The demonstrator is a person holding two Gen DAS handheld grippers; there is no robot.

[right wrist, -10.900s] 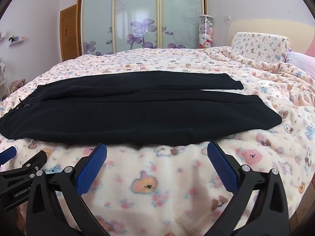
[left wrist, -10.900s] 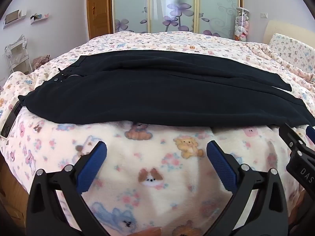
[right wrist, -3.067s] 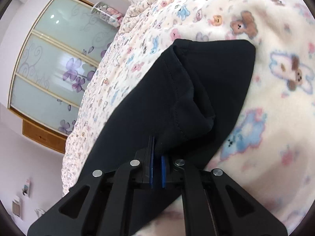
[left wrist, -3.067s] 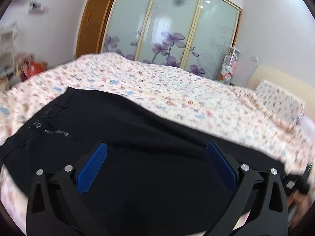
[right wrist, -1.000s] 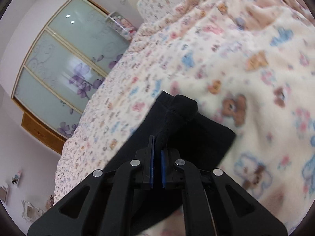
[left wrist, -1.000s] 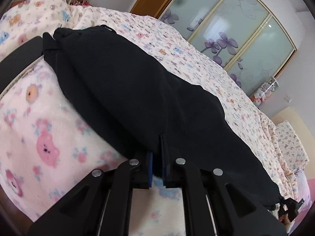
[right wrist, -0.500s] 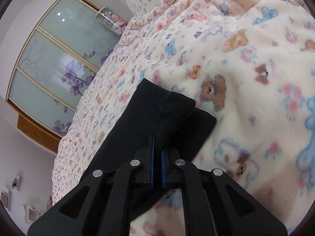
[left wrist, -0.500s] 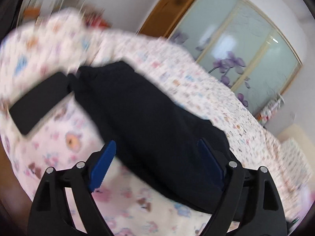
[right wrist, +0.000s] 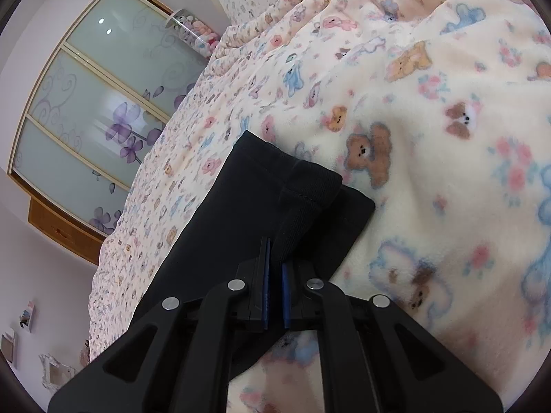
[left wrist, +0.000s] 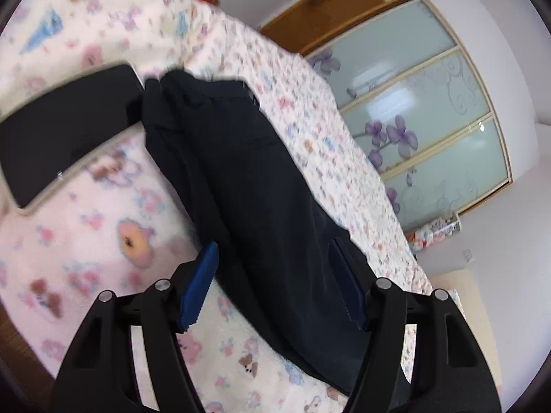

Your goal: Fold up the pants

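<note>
Right gripper (right wrist: 274, 292) pinches the hem of the black pants (right wrist: 255, 206) on the teddy-bear blanket (right wrist: 447, 172). Left gripper (left wrist: 272, 285): jaws spread above the pants, closing, gripping nothing.

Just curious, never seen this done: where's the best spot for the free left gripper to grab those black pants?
Probably the waistband corner of the pants, coming from the bed's near edge: it's a thick free hem on the blanket, easy to pinch.
</note>
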